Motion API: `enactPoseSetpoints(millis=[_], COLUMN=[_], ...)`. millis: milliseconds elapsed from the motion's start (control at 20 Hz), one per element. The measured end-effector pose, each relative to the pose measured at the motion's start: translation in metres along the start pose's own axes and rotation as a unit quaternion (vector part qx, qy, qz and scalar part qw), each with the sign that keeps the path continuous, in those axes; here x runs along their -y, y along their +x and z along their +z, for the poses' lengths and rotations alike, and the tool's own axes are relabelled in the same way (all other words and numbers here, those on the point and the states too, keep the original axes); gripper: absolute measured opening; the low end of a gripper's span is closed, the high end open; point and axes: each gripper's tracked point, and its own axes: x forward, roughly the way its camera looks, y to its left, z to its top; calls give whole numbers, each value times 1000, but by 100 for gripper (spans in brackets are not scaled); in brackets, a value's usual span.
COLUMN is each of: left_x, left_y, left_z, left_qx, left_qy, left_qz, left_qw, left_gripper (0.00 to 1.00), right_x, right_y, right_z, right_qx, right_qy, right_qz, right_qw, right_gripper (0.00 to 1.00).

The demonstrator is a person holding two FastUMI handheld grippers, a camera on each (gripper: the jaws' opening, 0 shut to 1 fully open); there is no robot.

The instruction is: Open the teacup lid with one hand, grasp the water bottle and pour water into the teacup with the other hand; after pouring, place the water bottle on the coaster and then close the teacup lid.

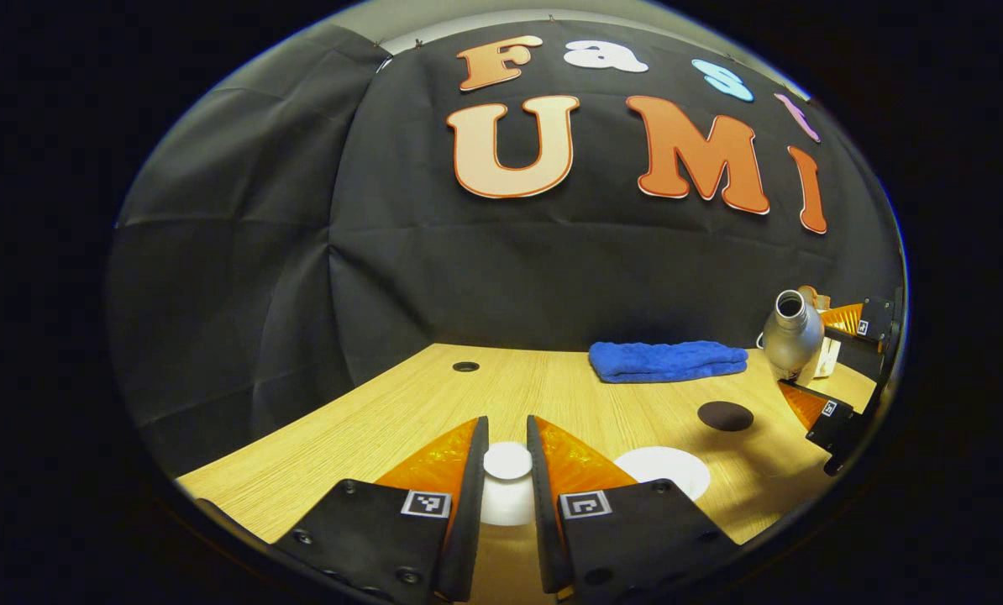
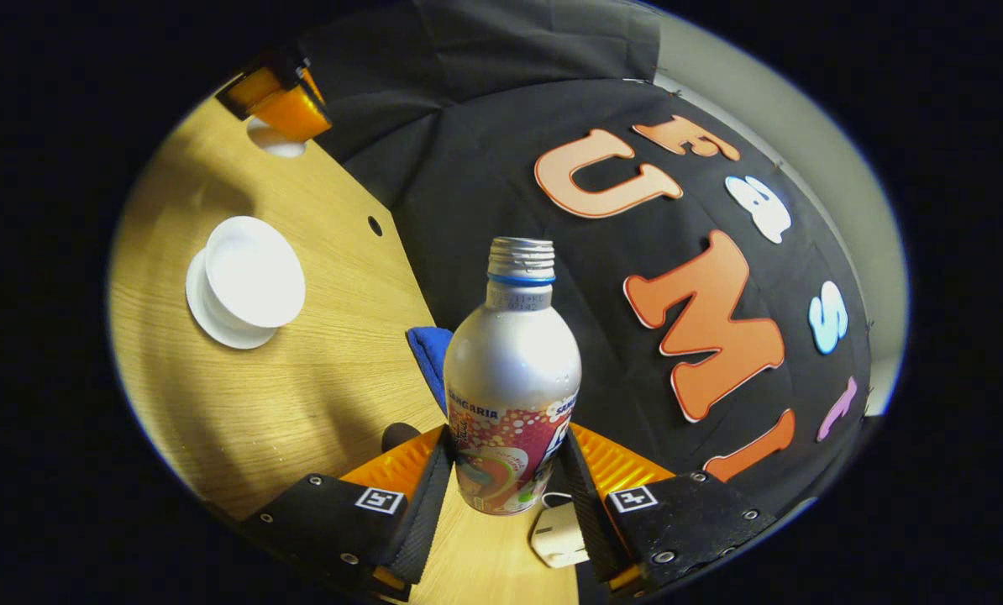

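The right gripper (image 2: 506, 470) has its fingers pressed on the water bottle (image 2: 510, 395), lifted and tilted above the desk (image 2: 300, 378); its label is partly hidden. The left gripper (image 1: 507, 470) pinches the teacup lid (image 1: 507, 462) knob, beside the open teacup (image 2: 254, 281).

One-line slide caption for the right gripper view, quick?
Right gripper holds the uncapped water bottle tilted above the table, open teacup ahead.
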Motion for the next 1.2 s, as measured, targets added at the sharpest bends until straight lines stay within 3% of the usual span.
enactPoseSetpoints(millis=[100,150,550,900,1200], left_x=[-8,-12,-29,-36,-40], left_y=[-1,-1,-3,-4,-5], left_z=[-1,-2,-7,-11,-13], left_qx=[-1,-2,-7,-9,-10], left_qy=[-4,-6,-11,-16,-21], left_qz=[5,7,18,18,20], left_qw=[1000,1000,1000,1000,1000], left_gripper=[33,31,33,33,33], right_x=[-1,-2,0,8,24], right_y=[-4,-5,3,8,16], right_z=[5,7,21,28,42], right_qx=[10,15,48,79,109], right_qy=[-35,-52,-167,-270,-316], right_qz=[-10,-14,-36,-73,-106], right_qw=[999,998,984,957,937], right_gripper=[70,74,74,73,74])
